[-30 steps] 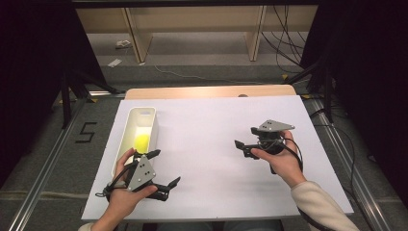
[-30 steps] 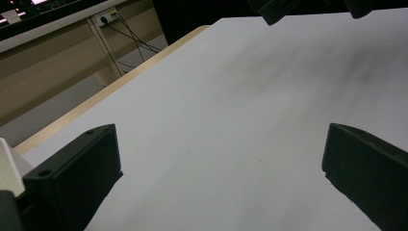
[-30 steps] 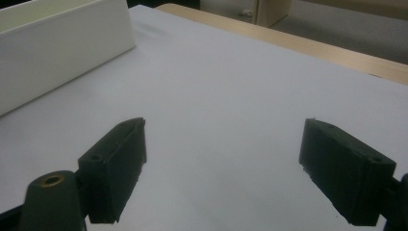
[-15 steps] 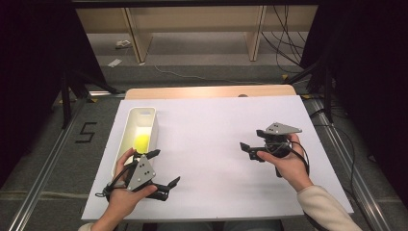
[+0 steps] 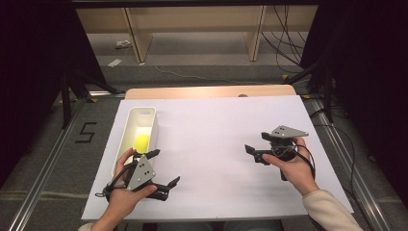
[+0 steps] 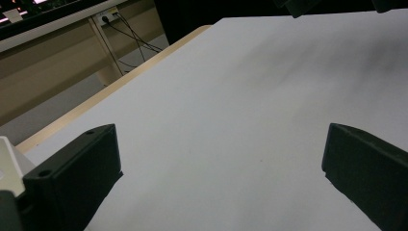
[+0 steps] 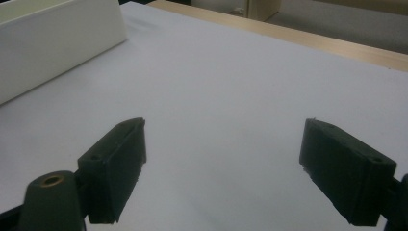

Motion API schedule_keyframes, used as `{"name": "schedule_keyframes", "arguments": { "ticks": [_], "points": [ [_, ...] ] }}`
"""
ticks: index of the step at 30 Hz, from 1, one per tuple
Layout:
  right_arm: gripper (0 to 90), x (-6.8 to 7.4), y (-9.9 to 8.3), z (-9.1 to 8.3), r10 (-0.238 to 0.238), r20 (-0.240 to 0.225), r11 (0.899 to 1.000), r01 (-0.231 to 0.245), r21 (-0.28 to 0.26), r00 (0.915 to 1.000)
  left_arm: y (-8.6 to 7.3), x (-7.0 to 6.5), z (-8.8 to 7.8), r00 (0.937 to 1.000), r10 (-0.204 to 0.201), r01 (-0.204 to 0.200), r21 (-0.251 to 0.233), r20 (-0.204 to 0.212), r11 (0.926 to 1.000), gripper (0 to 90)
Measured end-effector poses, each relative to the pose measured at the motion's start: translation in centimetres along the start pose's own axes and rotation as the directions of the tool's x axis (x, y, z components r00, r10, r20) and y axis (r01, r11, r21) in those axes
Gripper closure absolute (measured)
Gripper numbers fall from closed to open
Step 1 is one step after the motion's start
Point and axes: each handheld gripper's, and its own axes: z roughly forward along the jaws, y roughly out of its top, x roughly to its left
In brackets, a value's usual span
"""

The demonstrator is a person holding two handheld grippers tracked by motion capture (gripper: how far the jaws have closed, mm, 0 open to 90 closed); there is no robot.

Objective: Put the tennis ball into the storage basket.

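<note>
Since the small yellow ball (image 5: 141,143) already sits inside the long white plastic bin (image 5: 152,115) at the left of the white sheet-covered table (image 5: 216,120), the placing looks done; I'd judge nothing is left but parking the hands, as far as the views show.

Left gripper (image 5: 163,168): near-left, just beside the bin's near end, jaws spread wide, nothing between them. In the left gripper view its pads (image 6: 72,175) frame only bare white sheet, and a corner of the bin (image 6: 9,163) peeks in at the left edge.

Right gripper (image 5: 252,153): right of centre, well apart from bin and ball, jaws also wide and empty. In the right gripper view the pads (image 7: 115,163) hover over bare sheet, with the bin's side wall (image 7: 57,43) off at the far left.

Neither gripper touches ball or bin.
</note>
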Motion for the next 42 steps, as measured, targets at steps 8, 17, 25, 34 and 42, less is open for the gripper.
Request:
{"name": "schedule_keyframes", "arguments": {
  "ticks": [8, 17, 25, 34, 42],
  "points": [
    [17.0, -0.1, -0.6, -0.7, 0.003, 0.006, 1.000, -0.003, 0.001, 1.0000, 0.0, 0.0, 0.0, 1.0000, 0.000, 0.000, 0.000, 0.000, 1.0000, 0.0],
    [16.7, -0.2, -1.0, -1.3, 0.006, 0.009, 1.000, -0.006, 0.000, 0.9999, 0.0, 0.0, 0.0, 1.0000, 0.001, -0.001, -0.001, -0.002, 1.0000, 0.0],
    [16.5, -0.4, -1.4, -1.8, 0.016, 0.015, 1.000, -0.016, -0.004, 0.9998, 0.0, 0.0, 0.0, 1.0000, -0.001, 0.001, 0.000, -0.002, 1.0000, 0.0],
    [16.5, -0.4, -1.9, -2.5, 0.020, 0.020, 1.000, -0.020, -0.006, 0.9996, 0.0, 0.1, -0.1, 1.0000, -0.004, 0.004, -0.003, -0.003, 1.0000, 0.0],
    [16.4, -0.6, -2.3, -3.2, 0.032, 0.027, 0.999, -0.032, -0.015, 0.9991, 0.0, 0.1, -0.1, 1.0000, -0.008, 0.008, -0.003, -0.003, 1.0000, 0.0]
  ]
}}
